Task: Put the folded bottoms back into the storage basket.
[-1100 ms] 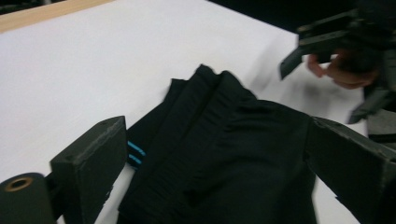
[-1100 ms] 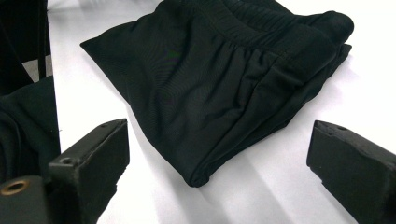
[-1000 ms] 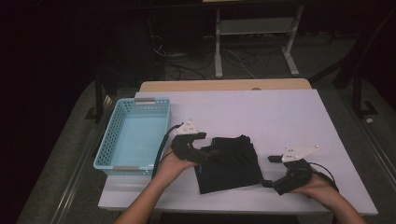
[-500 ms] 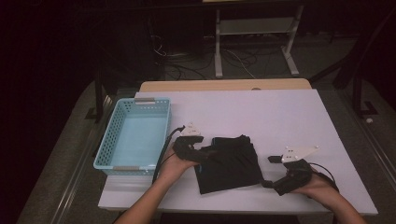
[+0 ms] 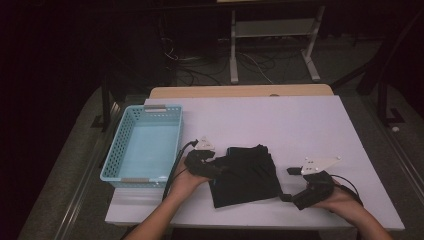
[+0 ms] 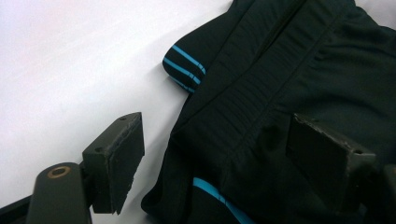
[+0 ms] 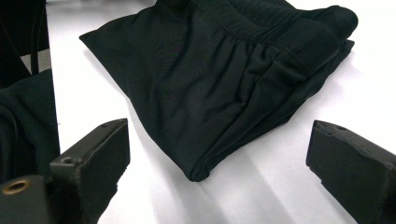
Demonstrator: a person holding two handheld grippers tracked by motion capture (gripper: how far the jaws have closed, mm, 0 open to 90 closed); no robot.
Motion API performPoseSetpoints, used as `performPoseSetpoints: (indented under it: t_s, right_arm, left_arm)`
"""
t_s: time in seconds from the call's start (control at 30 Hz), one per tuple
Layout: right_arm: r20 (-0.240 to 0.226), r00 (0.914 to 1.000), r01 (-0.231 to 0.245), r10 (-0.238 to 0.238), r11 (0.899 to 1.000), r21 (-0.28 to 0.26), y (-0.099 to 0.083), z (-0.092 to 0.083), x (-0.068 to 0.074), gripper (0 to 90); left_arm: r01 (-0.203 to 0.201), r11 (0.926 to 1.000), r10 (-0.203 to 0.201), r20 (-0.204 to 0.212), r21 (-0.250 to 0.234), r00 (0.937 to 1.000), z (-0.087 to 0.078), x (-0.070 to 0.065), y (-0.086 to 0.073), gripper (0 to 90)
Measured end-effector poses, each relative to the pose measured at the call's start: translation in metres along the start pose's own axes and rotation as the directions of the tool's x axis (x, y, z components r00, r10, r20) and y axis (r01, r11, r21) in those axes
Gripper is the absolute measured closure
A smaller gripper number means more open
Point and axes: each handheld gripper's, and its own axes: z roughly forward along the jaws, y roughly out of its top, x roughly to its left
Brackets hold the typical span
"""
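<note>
A folded black garment [image 5: 245, 175] with blue stripes lies on the white table [image 5: 300, 125] near its front edge. My left gripper [image 5: 220, 167] is low over the garment's left edge. In the left gripper view its jaws straddle that edge [image 6: 280, 93]: one pad rests over the fabric, the other stands apart above bare table. These jaws have just been closing, with the fabric edge between them but not pinched. My right gripper [image 5: 289, 184] rests just right of the garment, open, with the cloth [image 7: 224, 79] lying ahead of its spread jaws.
A light blue plastic basket [image 5: 112, 150] stands at the table's left side, close to my left hand. A metal stand and cables sit on the dark floor beyond the far edge. Bare table stretches behind the garment.
My left gripper has come down onto the garment's left edge. The right hand and the garment have stayed put.
</note>
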Motion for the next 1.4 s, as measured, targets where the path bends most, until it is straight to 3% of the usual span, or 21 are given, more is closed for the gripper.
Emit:
performPoseSetpoints:
  t_s: [0.23,0.5,0.73,0.87,1.13,1.3,1.4]
  right_arm:
    - [0.001,1.0000,0.000,0.000,1.000,0.003,-0.0002,0.0001,0.0001,6.3]
    - [0.001,1.0000,0.001,-0.001,1.000,0.003,-0.0002,0.0003,-0.0001,6.4]
    - [-0.004,1.0000,0.002,-0.002,1.000,0.009,0.0000,0.0016,0.0007,6.6]
    - [-0.005,1.0000,0.003,-0.003,1.000,0.010,0.0000,0.0019,0.0008,6.7]
    - [-0.009,1.0000,0.003,-0.003,1.000,0.010,0.0000,0.0020,0.0010,6.7]
    - [-0.007,1.0000,-0.001,0.001,1.000,0.012,-0.0003,0.0016,0.0006,7.0]
    - [-0.014,0.9999,0.000,0.000,1.000,0.011,-0.0005,-0.0003,0.0004,13.0]
  left_arm:
    - [0.007,0.9988,-0.004,-0.044,0.049,0.9990,0.0037,-0.0006,-0.0018,22.0]
    - [0.001,0.9987,0.002,-0.062,0.051,0.9981,0.0035,-0.0034,-0.0030,26.6]
    - [0.002,0.9984,0.000,-0.022,0.056,0.9997,0.0015,-0.0058,-0.0024,45.8]
    - [0.010,0.9983,-0.010,-0.004,0.057,0.9999,0.0009,-0.0046,-0.0022,52.5]
    - [0.039,0.9969,-0.043,0.064,0.068,0.9970,0.0017,-0.0040,-0.0015,71.5]
    - [0.044,0.9959,-0.050,0.076,0.079,0.9958,0.0022,-0.0040,-0.0001,75.8]
    - [0.040,0.9956,-0.046,0.075,0.084,0.9961,0.0021,-0.0039,0.0005,76.1]
